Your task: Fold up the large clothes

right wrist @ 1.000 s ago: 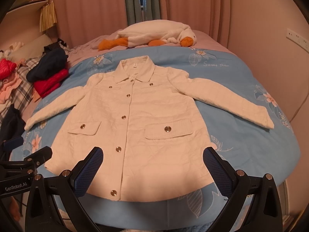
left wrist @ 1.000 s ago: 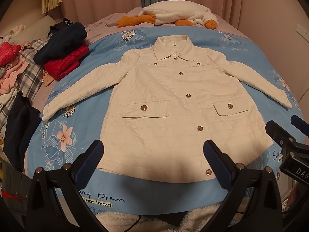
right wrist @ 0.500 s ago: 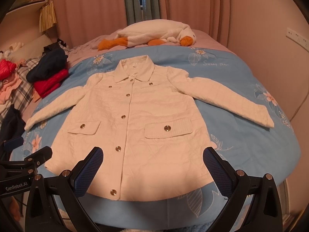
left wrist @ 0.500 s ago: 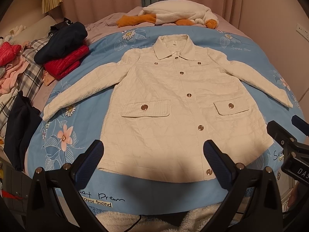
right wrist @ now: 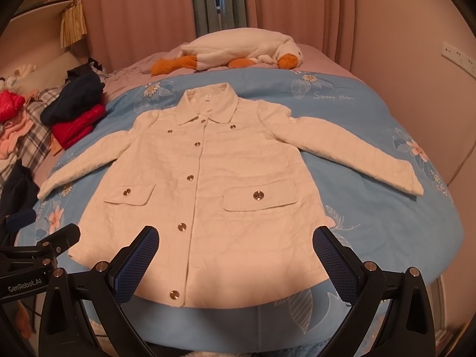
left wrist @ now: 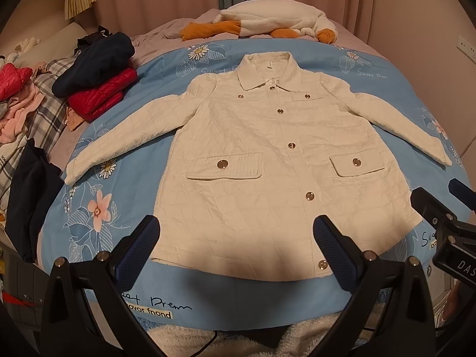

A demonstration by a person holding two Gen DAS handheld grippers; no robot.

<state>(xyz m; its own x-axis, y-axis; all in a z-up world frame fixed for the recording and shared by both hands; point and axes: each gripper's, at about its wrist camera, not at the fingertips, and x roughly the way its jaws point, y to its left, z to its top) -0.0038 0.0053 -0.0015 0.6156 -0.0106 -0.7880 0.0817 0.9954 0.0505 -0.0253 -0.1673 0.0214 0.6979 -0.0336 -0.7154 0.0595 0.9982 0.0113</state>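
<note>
A white quilted jacket (left wrist: 267,160) with gold buttons lies flat, front up and buttoned, on a blue floral bedspread (left wrist: 98,217). Its collar points away and both sleeves are spread out to the sides. It also shows in the right wrist view (right wrist: 208,196). My left gripper (left wrist: 236,255) is open and empty, hovering above the jacket's hem. My right gripper (right wrist: 235,263) is open and empty, above the hem further right. Each gripper shows at the edge of the other's view.
A folded navy and red stack (left wrist: 98,77) sits at the bed's left. Loose clothes (left wrist: 17,98) lie further left, with a dark garment (left wrist: 29,196) at the left edge. A plush goose (left wrist: 267,23) lies at the far end. Curtains and a wall stand behind.
Both grippers have barely shifted; the jacket has not moved and both stay open.
</note>
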